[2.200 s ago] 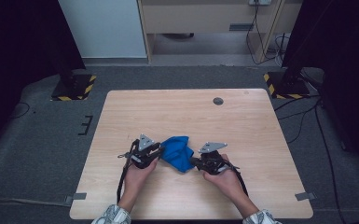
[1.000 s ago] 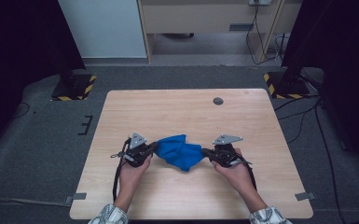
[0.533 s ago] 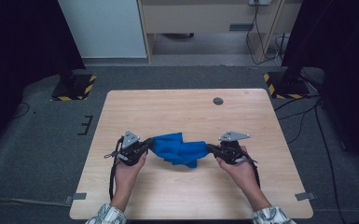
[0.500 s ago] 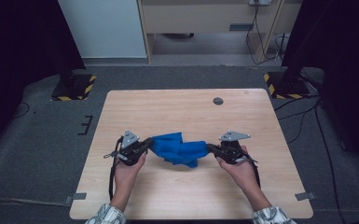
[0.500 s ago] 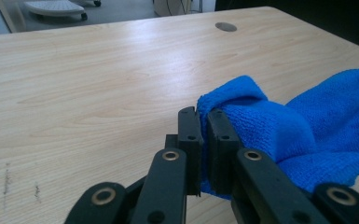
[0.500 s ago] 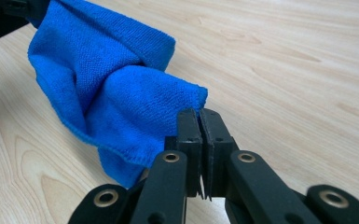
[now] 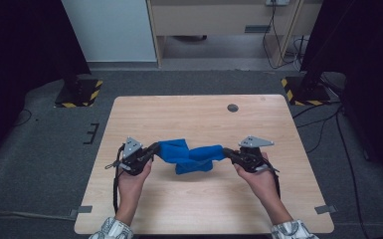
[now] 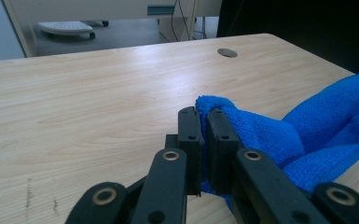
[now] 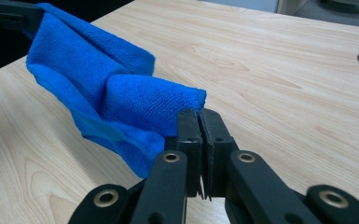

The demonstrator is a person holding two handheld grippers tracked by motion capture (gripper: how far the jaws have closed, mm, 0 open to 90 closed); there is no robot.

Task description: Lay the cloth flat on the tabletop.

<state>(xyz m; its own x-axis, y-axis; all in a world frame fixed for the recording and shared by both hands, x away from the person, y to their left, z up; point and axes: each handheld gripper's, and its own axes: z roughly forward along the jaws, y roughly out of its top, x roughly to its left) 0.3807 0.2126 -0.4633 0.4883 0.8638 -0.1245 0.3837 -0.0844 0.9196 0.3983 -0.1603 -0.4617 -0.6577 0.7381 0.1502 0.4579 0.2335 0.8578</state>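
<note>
- High view: the blue cloth [image 7: 189,157] hangs stretched between the left gripper [image 7: 151,149] and the right gripper [image 7: 227,153], over the middle of the table [image 7: 179,112], nearer its near edge. Its sagging middle fold droops toward the tabletop. A round hole [image 7: 233,107] sits near the far edge, toward the far right corner.
- Left gripper view: the left gripper [image 8: 204,122] has both jaws pressed together on one corner of the blue cloth [image 8: 307,126], which trails off to the right.
- Right gripper view: the right gripper [image 9: 200,123] pinches the opposite corner of the blue cloth [image 9: 98,88]; the fabric bunches in folds to the left above the table [image 9: 284,70].
</note>
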